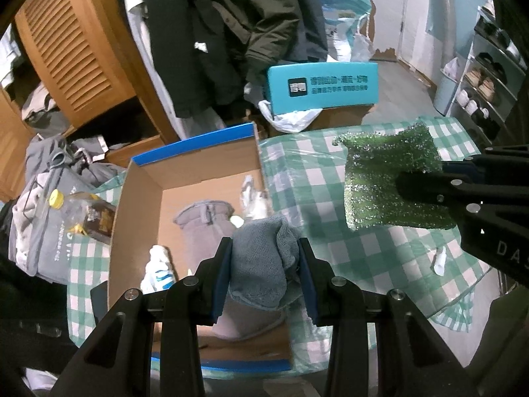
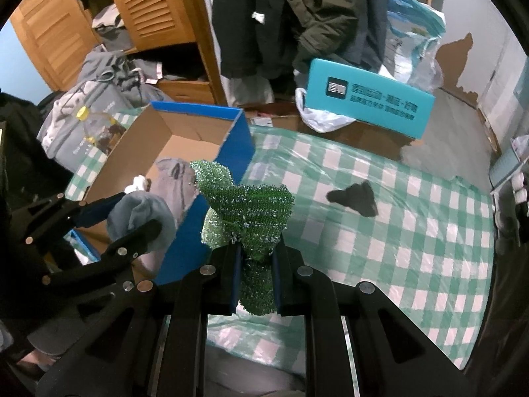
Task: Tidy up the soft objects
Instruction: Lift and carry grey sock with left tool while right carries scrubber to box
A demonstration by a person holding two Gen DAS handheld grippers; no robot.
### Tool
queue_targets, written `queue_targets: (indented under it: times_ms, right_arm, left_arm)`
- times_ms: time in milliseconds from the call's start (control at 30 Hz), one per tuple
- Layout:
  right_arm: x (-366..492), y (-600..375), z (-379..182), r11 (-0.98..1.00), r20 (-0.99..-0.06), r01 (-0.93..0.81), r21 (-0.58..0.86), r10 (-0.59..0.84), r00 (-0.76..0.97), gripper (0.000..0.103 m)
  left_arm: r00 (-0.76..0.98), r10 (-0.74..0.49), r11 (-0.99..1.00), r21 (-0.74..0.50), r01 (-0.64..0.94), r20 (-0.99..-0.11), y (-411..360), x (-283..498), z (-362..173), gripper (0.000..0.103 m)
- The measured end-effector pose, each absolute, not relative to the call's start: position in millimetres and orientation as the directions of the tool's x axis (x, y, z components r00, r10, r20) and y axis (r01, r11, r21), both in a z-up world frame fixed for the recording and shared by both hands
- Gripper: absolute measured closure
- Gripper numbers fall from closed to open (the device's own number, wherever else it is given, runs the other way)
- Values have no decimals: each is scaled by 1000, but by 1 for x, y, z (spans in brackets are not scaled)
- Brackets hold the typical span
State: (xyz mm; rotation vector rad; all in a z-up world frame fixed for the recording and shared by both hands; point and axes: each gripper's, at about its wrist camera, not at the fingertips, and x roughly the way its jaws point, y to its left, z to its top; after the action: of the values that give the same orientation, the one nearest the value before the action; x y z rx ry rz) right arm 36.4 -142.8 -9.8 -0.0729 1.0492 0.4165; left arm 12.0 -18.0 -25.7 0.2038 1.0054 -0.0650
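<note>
My left gripper (image 1: 264, 248) is shut on a bunched grey-blue cloth (image 1: 261, 258) and holds it over the right side of an open cardboard box with blue outer walls (image 1: 139, 198). A grey boot (image 1: 205, 225) and white soft items (image 1: 158, 268) lie in the box. My right gripper (image 2: 256, 258) is shut on a sparkly green scrub cloth (image 2: 248, 211), held above the checked tablecloth just right of the box (image 2: 244, 132). That green cloth also shows in the left wrist view (image 1: 390, 178). A small black soft item (image 2: 357, 198) lies on the cloth.
The table has a green and white checked cover (image 2: 413, 231). A bottle with a yellow cap (image 1: 56, 198) and grey clothes (image 1: 43, 231) lie left of the box. A teal box (image 1: 320, 86) sits behind the table. Dark coats (image 2: 297, 16) hang behind. A shoe rack (image 1: 486, 82) stands right.
</note>
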Motion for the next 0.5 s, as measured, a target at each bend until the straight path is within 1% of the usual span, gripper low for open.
queue_targets:
  times_ms: [500]
  right_arm:
    - [40,-86,-8,889,-857,-441,125,321,404,89]
  left_arm:
    - [534,67,992,112,52,-843,47,7,-26,64]
